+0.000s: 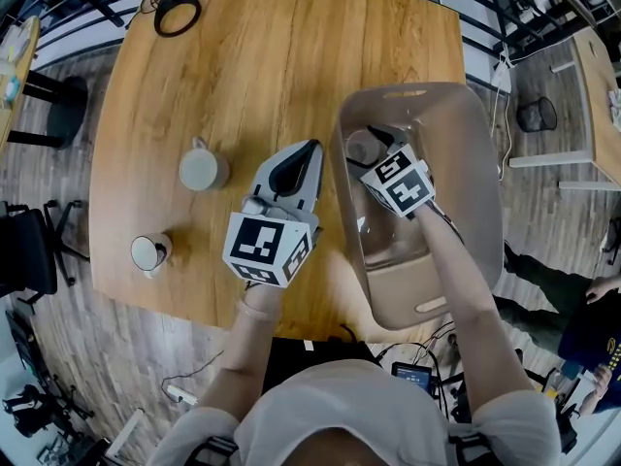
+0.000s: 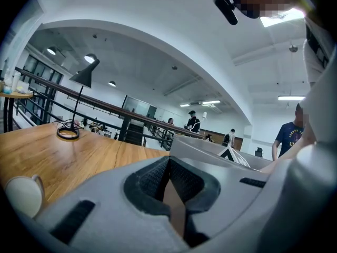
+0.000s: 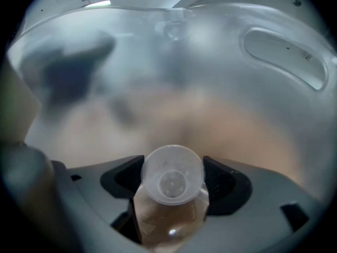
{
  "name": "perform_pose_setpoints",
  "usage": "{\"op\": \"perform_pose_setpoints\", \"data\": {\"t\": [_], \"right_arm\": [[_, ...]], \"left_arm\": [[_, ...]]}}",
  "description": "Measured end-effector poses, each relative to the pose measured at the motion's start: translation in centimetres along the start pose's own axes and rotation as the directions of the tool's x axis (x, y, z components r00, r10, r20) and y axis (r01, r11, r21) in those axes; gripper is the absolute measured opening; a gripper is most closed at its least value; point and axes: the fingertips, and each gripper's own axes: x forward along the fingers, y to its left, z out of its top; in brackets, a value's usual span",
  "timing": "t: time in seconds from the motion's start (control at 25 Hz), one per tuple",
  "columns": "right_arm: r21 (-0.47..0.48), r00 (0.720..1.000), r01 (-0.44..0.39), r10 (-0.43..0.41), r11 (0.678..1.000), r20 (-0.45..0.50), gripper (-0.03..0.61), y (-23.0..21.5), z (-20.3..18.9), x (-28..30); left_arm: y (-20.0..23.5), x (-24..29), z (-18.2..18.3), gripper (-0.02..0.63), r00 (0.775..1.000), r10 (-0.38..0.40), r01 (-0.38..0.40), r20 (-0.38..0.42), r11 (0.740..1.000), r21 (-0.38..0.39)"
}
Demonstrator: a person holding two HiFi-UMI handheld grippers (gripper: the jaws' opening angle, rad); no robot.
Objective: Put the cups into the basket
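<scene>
Nearest the person, the left gripper [image 1: 306, 158] hangs over the near middle of the wooden table [image 1: 291, 56], its jaws pressed together with nothing between them. Left of it, a white cup [image 1: 150, 252] stands close to the table's near edge. A grey mug [image 1: 202, 168] sits a little further in, apart from both.

To the right, a grey plastic basket [image 1: 480, 183] occupies the table's near right corner. The right gripper [image 1: 374, 149] reaches down inside it, jaws clamped on a clear plastic cup [image 3: 172, 175] that is low between the basket's walls.

Beyond the cups the wood lies bare up to a black lamp [image 2: 87, 75], whose ring base [image 1: 177, 10] is near the far left edge.

Around the table lies plank floor, with a black chair [image 1: 29, 250] to the left, cables [image 1: 184, 382] near the person's feet and a dark railing [image 2: 105, 107] past the far edge.
</scene>
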Motion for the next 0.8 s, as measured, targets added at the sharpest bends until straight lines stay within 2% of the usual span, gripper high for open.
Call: {"op": "perform_pose_setpoints", "data": {"t": [0.16, 0.36, 0.8], "right_arm": [[-0.005, 1.000, 0.011, -0.011, 1.000, 0.008, 0.344, 0.0, -0.1, 0.2], [0.019, 1.000, 0.000, 0.000, 1.000, 0.022, 0.379, 0.4, 0.3, 0.1], [0.058, 0.997, 0.047, -0.051, 0.997, 0.060, 0.379, -0.5, 1.3, -2.4]], "left_arm": [[0.0, -0.3, -0.1, 0.006, 1.000, -0.005, 0.005, -0.005, 1.000, 0.006], [0.4, -0.7, -0.2, 0.006, 1.000, 0.003, -0.003, -0.008, 1.000, 0.000], [-0.8, -1.8, 0.6, 0.006, 1.000, -0.009, 0.009, 0.009, 1.000, 0.014]]}}
